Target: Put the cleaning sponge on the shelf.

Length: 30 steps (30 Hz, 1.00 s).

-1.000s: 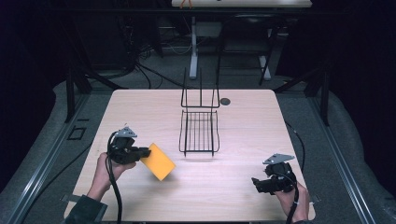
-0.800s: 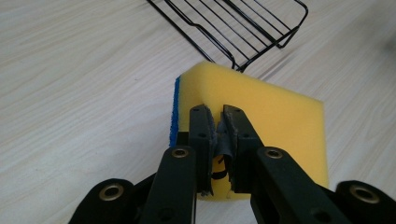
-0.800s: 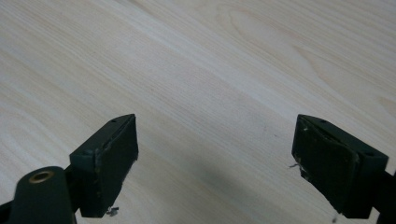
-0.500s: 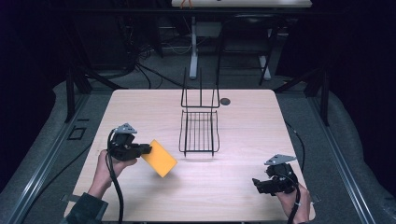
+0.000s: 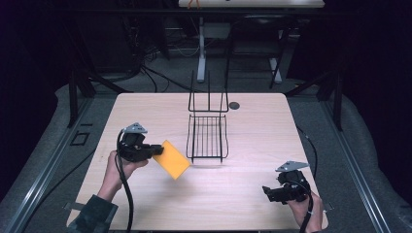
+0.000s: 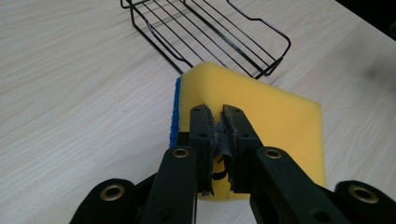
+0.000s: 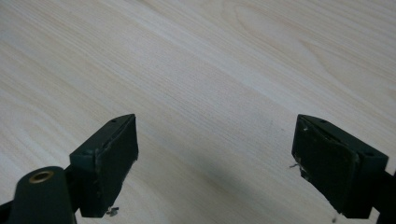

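a: wooden table (image 5: 252, 194) first, then the black wire rack (image 5: 208, 138) lying near its middle. where's the sponge?

b: yellow sponge (image 5: 169, 159) with a blue scrub side, off the table, pinched at one end by the left gripper (image 5: 154, 151), jaws squeezed nearly together into the foam, just left of the rack.

a: and the right gripper (image 5: 268, 192)?

b: jaws wide apart, holding nothing, low over bare wood.

a: risk?

b: i'd guess the free end catches the rack's rim wire and the soft foam twists out of that narrow grip.
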Available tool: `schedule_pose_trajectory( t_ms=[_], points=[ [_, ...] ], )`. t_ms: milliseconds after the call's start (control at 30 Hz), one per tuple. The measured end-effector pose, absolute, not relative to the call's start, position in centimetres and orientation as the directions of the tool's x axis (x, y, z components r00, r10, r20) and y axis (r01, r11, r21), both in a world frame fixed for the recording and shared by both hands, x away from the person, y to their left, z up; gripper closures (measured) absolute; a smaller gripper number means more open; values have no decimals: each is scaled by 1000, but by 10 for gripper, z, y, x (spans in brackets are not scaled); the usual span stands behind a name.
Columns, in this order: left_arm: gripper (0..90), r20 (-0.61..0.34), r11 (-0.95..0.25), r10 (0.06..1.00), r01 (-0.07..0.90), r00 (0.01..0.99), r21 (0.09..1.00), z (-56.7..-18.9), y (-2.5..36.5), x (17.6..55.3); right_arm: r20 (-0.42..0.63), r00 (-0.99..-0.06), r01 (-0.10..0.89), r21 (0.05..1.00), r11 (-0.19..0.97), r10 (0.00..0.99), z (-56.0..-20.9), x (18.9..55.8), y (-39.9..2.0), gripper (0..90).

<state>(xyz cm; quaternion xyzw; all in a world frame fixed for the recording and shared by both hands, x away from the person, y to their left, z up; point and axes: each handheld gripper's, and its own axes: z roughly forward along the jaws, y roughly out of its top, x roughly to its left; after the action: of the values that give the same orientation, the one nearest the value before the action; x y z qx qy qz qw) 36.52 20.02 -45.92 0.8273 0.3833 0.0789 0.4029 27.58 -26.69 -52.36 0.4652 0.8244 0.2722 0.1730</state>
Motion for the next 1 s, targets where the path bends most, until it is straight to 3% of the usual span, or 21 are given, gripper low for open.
schedule_pose_trajectory(
  t_ms=[1000],
  points=[
    [831, -188, -282, 733, 545, 653, 789, -449, 174, 395, -29, -511, 677, 602, 423, 859, -526, 276, -266, 139]
  ],
)
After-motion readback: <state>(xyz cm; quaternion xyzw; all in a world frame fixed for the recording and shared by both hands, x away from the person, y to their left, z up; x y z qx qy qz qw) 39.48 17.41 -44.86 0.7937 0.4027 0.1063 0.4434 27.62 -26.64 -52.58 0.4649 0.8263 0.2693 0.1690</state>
